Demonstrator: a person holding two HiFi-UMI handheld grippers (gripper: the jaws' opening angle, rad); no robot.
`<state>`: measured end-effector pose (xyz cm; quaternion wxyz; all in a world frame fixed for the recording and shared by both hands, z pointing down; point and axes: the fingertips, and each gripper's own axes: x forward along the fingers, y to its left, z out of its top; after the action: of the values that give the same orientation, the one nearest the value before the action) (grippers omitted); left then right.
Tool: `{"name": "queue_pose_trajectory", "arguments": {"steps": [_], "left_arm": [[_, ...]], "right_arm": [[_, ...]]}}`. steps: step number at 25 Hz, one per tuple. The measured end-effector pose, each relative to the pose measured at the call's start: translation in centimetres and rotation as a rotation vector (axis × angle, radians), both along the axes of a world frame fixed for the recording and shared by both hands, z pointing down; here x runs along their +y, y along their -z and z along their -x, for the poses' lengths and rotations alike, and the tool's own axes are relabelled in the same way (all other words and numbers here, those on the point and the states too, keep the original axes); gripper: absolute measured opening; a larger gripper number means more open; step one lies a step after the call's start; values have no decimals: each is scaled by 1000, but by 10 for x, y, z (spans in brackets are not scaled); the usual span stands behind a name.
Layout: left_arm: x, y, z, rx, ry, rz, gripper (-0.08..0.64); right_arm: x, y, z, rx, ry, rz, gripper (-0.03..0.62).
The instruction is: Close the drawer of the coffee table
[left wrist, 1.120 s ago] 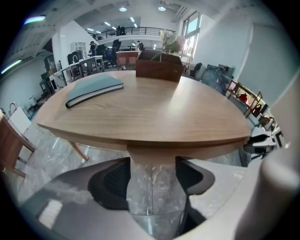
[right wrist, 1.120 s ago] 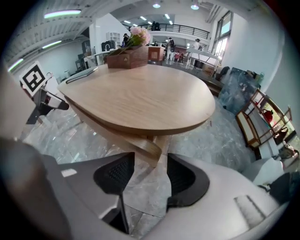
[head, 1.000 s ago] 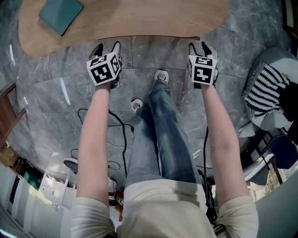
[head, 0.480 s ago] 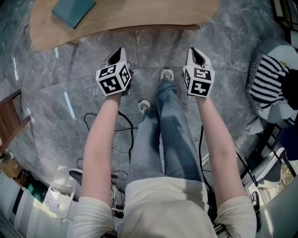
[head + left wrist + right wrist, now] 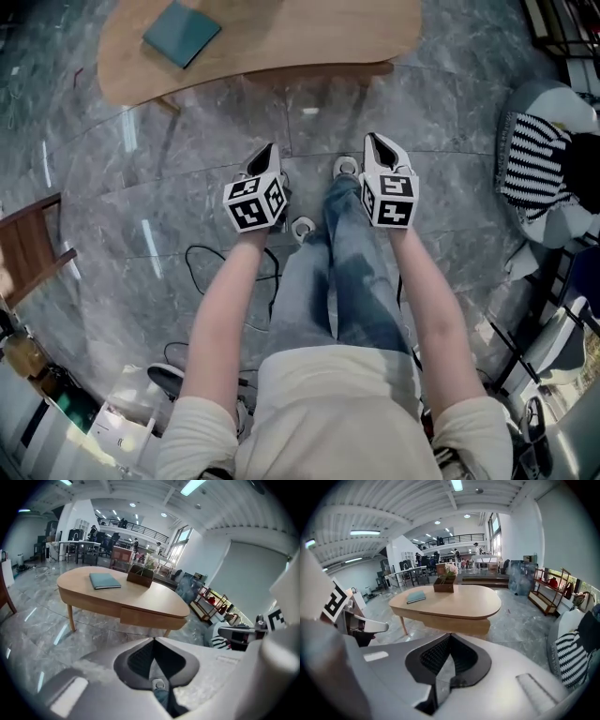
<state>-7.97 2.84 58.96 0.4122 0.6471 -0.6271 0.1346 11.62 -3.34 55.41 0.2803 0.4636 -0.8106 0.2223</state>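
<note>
Teal book (image 5: 182, 33): laid on the left part of the coffee table (image 5: 309, 42).
Left gripper (image 5: 267, 155): jaws together, nothing held between them.
Drawer (image 5: 145, 617): seen flush in the table's edge, well apart from both grippers.
Right gripper (image 5: 375, 145): jaws together, nothing held between them.

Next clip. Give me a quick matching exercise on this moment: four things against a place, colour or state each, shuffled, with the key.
Things:
1 book
2 drawer
3 striped cloth
4 left gripper

Descriptions:
A jaws together, nothing between them
B teal, lying flat on the table
C black and white, near the head view's right edge
D flush with the table's front

Pairs: 1-B, 2-D, 3-C, 4-A
</note>
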Motion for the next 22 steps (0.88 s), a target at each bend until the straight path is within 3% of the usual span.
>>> {"name": "queue_pose_trajectory", "arguments": {"steps": [7,14,18,22], "left_arm": [[67,65,-31,60,-33,-28,0],[120,136,-52,130,-21,-29,0],[133,183,-63,154,-15,-50,0],[134,227,-77,156,-62,-79,0]], "right_arm": [[74,59,7,-42,73,8,2],[123,137,21,-143,126,48,2],[142,185,23,-184,135,43,3],[152,227,24,-195,175,-2,2]]}}
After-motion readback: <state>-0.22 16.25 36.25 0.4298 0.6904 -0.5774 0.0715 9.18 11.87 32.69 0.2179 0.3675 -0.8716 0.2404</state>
